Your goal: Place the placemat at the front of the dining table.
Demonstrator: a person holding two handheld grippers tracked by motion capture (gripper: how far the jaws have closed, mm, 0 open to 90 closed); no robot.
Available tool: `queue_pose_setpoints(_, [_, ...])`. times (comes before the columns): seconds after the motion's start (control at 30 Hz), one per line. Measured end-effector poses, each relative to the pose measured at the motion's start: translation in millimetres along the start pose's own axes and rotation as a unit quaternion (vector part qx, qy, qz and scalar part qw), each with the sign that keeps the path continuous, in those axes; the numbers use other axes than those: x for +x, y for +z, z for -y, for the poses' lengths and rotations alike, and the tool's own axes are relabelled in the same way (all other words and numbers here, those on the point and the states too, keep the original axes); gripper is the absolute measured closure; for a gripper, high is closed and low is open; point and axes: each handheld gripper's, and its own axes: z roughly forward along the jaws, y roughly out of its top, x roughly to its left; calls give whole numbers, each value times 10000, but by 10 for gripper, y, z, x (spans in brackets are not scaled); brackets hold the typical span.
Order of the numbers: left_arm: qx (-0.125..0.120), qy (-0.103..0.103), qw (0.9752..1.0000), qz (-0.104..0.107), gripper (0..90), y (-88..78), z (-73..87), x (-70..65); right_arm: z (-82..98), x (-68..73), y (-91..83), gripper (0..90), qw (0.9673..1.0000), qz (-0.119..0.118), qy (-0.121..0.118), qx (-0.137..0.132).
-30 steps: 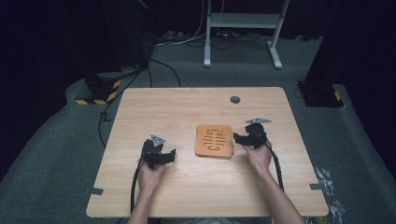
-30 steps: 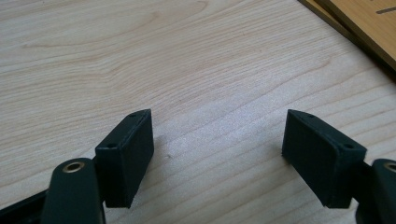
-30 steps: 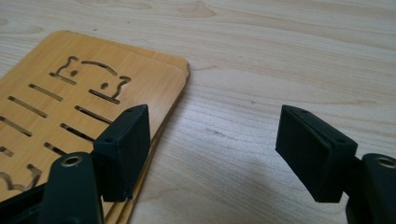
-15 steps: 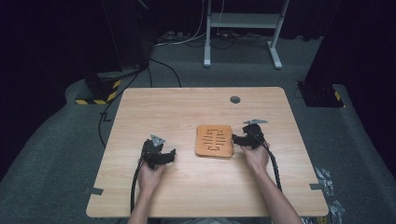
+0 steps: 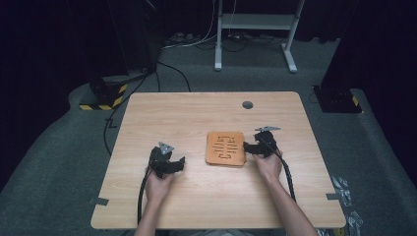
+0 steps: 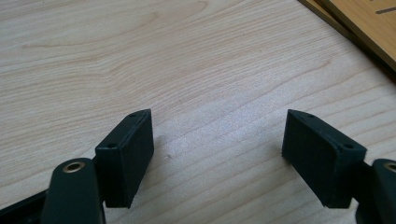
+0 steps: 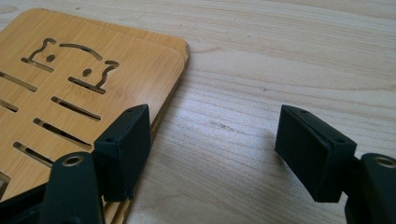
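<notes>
High view: wood table (image 5: 147,118) mid-frame, person's forearms coming in from bottom edge. Board (image 5: 225,148), a bamboo piece w/ cut slots, lies flat just right of frame center; looks like two stacked boards, lower edge peeking out in right gripper view. R gripper (image 5: 247,146) sits just right of board, jaws pointing left at its right edge, R hand (image 5: 268,166) behind it. R gripper view: board (image 7: 79,93) takes upper left of frame, slots + curved cutouts visible; left jaw hangs over board's near edge, right jaw over bare table (image 7: 289,60), jaws wide apart, nothing pinched btw them, so open; can't tell if left jaw touches the board. L gripper (image 5: 180,162) left of center, lower-mid frame, well apart from board, held by L hand (image 5: 158,184), cable trailing down toward bottom edge. L gripper view: both jaws spread wide over bare table (image 6: 140,56), nothing btw them, open; board corner (image 6: 369,23) in upper right of frame, clear of the jaws. Small dark round spot (image 5: 247,104) on table, upper right of center. Behind table, top of frame: white stand (image 5: 255,29) on grey floor, cables near it.
</notes>
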Motion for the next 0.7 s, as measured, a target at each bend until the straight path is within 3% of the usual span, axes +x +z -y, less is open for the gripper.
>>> queue_pose_setpoints(0.7, [-2, -2, 10000, -1, 249, 0, 0, -1, 9, 70, 5, 272, 9999, -113, -41, 1])
